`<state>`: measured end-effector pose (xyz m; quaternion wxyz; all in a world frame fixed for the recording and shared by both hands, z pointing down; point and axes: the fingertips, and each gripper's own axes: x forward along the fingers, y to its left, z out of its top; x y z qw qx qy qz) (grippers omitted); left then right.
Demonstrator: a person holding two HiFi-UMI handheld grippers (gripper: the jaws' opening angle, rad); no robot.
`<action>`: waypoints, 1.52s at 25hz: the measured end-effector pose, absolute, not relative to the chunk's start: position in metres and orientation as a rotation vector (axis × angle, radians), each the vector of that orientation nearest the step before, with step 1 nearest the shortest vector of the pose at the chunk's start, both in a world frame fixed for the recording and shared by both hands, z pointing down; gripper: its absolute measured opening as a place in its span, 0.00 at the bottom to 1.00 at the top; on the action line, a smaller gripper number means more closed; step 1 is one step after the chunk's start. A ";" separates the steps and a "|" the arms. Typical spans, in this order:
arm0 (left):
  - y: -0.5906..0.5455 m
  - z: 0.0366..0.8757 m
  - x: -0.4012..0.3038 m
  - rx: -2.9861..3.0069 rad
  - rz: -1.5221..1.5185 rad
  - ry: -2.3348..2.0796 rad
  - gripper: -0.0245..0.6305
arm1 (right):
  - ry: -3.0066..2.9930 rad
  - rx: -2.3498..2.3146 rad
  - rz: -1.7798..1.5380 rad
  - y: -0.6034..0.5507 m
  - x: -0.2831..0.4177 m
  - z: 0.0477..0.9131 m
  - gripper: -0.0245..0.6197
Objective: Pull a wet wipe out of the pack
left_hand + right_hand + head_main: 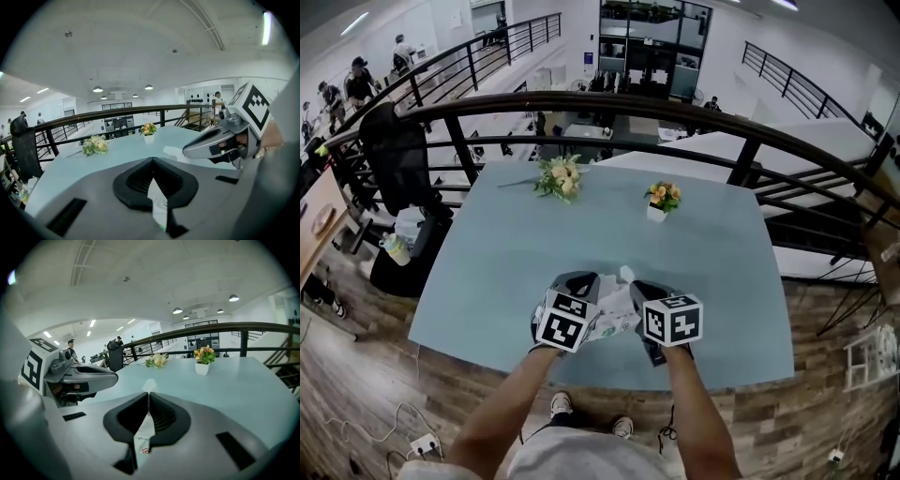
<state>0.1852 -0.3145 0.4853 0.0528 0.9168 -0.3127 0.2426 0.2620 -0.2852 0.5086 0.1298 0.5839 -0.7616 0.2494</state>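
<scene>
no text, label, brand or number can be read here.

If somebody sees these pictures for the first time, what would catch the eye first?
The left hand-held gripper and the right hand-held gripper, each with a black-and-white marker cube, pinch a crumpled wet wipe pack at the near edge of the light blue table. On its far side are a flower bouquet, left, and a small potted flower, right.

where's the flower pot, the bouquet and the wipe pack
flower pot (655, 214), head view, on the white pot.
bouquet (561, 176), head view, on the blooms.
wipe pack (617, 305), head view, on its crumpled white middle.
</scene>
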 end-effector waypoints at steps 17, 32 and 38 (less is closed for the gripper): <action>-0.300 0.472 0.224 2.861 0.708 -0.843 0.03 | -2.176 1.881 0.691 -0.260 0.304 0.479 0.06; -0.289 0.461 0.259 2.926 0.689 -0.760 0.03 | -2.087 2.073 0.622 -0.230 0.356 0.457 0.06; -0.285 0.456 0.271 2.943 0.678 -0.733 0.03 | -2.033 2.178 0.552 -0.213 0.382 0.443 0.06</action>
